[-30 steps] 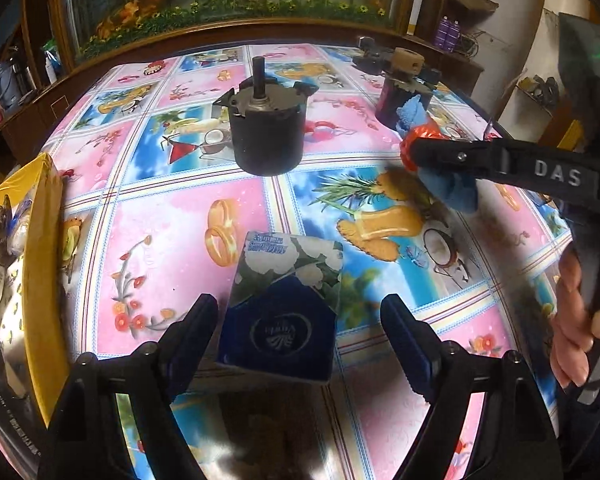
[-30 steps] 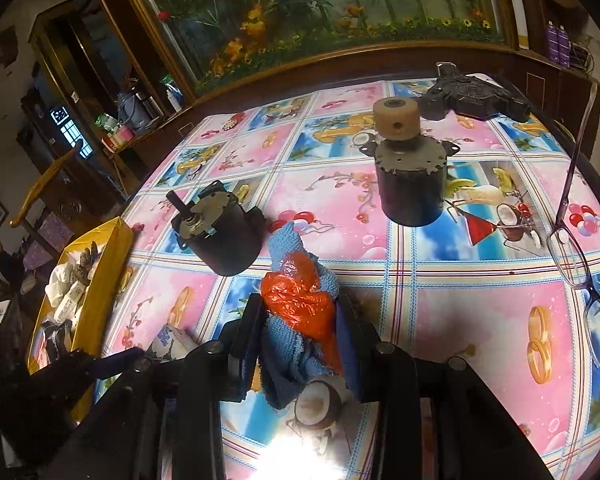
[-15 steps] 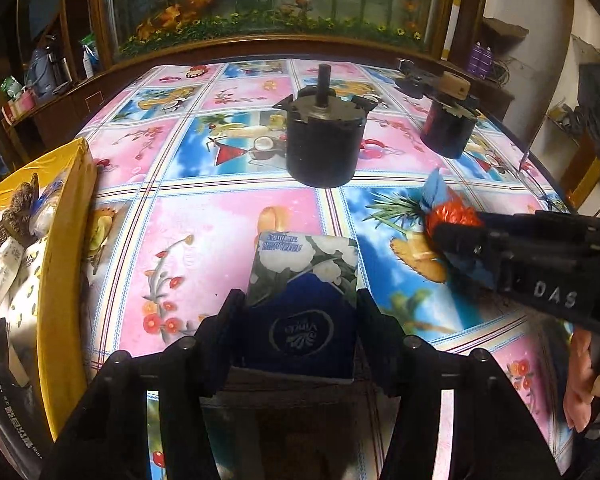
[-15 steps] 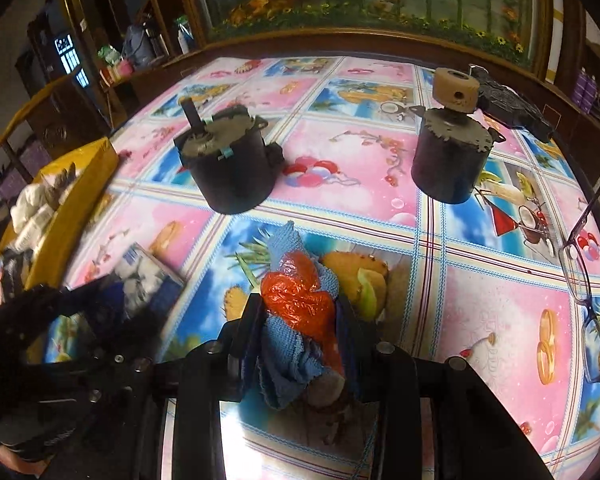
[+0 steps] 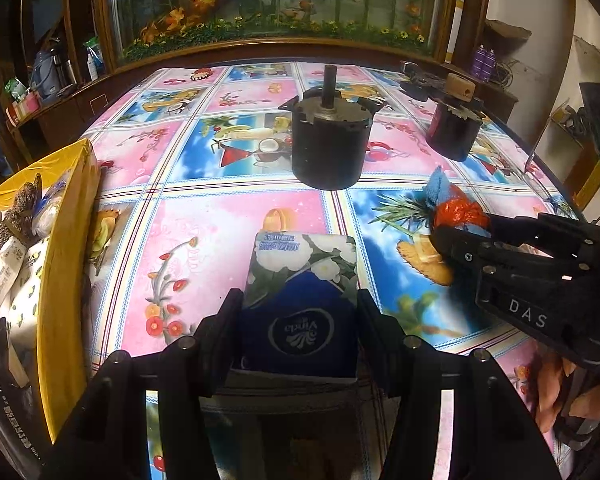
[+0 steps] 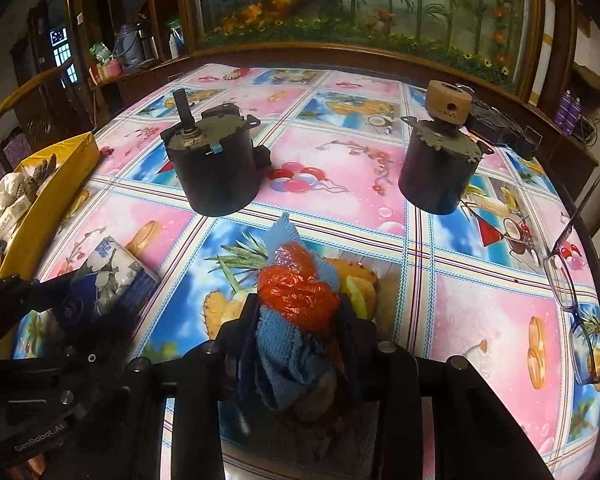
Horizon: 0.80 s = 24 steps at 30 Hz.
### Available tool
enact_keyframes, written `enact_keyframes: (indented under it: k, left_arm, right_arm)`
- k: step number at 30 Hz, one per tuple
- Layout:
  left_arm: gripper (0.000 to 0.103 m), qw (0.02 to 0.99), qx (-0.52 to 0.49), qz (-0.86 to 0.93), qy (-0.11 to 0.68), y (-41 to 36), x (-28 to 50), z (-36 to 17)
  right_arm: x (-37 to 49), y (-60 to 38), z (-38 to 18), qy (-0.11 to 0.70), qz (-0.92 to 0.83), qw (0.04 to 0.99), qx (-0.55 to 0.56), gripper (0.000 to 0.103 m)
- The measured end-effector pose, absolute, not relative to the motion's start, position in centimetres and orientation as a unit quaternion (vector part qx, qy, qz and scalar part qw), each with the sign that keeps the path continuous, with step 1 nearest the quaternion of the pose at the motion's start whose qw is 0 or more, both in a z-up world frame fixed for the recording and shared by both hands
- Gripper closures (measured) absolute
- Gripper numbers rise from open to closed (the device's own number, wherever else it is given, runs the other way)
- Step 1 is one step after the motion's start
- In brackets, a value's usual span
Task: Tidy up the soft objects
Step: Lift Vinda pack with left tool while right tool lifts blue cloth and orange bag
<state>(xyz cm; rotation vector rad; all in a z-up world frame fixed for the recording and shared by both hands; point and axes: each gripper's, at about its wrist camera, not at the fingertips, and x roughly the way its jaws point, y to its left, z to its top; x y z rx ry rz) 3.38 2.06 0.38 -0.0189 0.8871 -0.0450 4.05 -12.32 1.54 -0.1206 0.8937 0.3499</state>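
Now both grippers grip soft things on the tablecloth (image 5: 228, 216).
Left view: left gripper (image 5: 296, 320) is clamped on the tissue pack (image 5: 302, 280), beside the yellow box (image 5: 60, 248). Right view: right gripper (image 6: 298, 320), jaws just eased wider, pads touching the blue cloth (image 6: 288, 352) and orange bag (image 6: 296, 292).

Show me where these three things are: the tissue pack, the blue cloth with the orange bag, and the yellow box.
tissue pack (image 5: 300, 276), left wrist view, on its flowered top face.
blue cloth with the orange bag (image 6: 296, 292), right wrist view, on the orange plastic.
yellow box (image 5: 66, 216), left wrist view, on its side wall.
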Motion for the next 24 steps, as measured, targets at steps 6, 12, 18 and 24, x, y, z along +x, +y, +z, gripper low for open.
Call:
enact_keyframes:
  k: [6,12,18,24]
  left_arm:
    - [0.049,0.901,0.003,-0.019,0.433,1.9,3.5,0.3]
    - [0.042,0.9,0.008,-0.018,0.436,1.8,3.6,0.3]
    - [0.046,0.901,0.004,-0.014,0.435,1.9,3.4,0.2]
    - [0.052,0.906,-0.016,-0.016,0.422,2.7,3.2,0.7]
  right_arm:
    - [4.3,-11.8,1.5,0.443,0.175,0.877,-0.071,0.04]
    - [4.5,-12.6,1.7,0.453,0.167,0.874,-0.051,0.045]
    - [4.2,-13.2,2.3,0.447,0.164,0.879,-0.034,0.066]
    - [3.6,-13.5,3.7,0.416,0.177,0.892,-0.019,0.066]
